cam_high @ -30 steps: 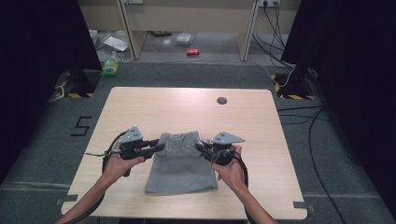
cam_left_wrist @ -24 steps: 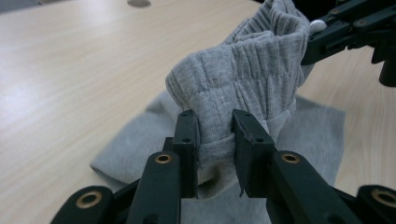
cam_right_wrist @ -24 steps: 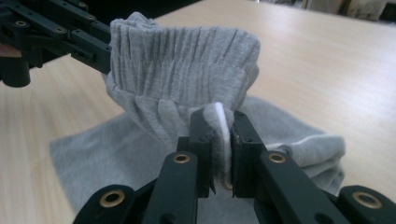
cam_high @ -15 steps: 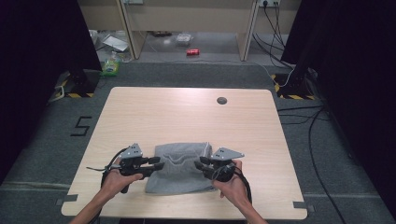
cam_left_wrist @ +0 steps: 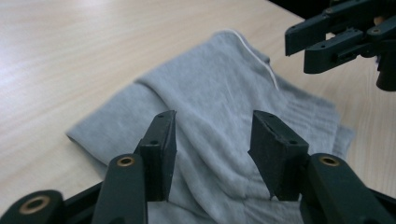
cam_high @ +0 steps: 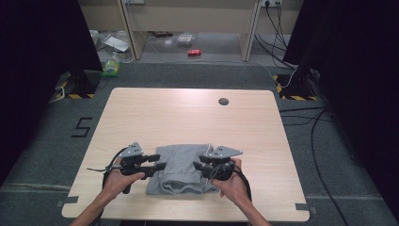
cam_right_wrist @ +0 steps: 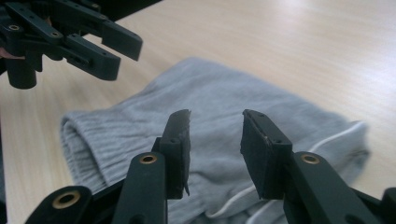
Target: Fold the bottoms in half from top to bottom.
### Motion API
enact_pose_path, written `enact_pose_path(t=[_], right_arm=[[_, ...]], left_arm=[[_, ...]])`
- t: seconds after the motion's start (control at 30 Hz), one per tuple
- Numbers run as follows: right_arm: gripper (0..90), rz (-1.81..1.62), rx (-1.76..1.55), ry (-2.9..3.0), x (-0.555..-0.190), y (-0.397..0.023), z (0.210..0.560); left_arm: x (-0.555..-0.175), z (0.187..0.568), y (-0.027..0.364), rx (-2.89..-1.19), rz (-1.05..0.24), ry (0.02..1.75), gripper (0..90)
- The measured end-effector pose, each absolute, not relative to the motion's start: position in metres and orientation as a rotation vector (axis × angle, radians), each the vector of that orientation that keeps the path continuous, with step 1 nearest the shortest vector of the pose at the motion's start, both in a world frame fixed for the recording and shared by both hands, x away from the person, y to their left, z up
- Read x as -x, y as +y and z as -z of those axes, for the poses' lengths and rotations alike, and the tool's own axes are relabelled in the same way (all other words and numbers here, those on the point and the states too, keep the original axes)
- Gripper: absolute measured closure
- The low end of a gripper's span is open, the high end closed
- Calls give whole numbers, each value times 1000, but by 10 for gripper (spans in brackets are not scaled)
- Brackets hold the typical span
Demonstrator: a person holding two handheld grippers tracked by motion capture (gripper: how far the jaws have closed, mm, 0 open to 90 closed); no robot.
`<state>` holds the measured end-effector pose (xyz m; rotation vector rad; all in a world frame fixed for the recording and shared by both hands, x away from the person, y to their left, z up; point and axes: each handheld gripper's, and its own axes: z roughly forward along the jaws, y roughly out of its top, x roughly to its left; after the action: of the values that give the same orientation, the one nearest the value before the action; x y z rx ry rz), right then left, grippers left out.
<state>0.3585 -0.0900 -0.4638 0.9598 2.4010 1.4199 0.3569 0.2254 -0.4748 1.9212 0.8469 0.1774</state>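
Floor mark: a digit "5" [cam_high: 83, 127] in black on the grey floor [cam_high: 42, 155], just left of the surface [cam_high: 188, 113].
Surface: it carries no readable text.
Other labels: things on the floor beyond the surface are too small to read.

One table [cam_high: 188, 117] carries one folded grey garment [cam_high: 181, 167]. Two hands hold two tools: the left tool [cam_high: 157, 165] at the garment's left edge and the right tool [cam_high: 200, 165] at its right edge. One dark round spot [cam_high: 223, 101] lies beyond the garment.
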Motion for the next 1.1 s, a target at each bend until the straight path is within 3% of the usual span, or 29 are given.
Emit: enact_pose_path(t=[0.47, 0.7, 1.1], right_arm=[[557, -1243, -867, 2540, -321, -69, 498], [460, -1278, -922, 2528, -324, -70, 490], [429, -1356, -1012, 2391, -354, -87, 466]], left_arm=[[-314, 502, 213, -2065, -230, 769, 465], [-319, 492, 214, -2047, -248, 781, 448], [-348, 481, 226, -1977, -229, 890, 395]])
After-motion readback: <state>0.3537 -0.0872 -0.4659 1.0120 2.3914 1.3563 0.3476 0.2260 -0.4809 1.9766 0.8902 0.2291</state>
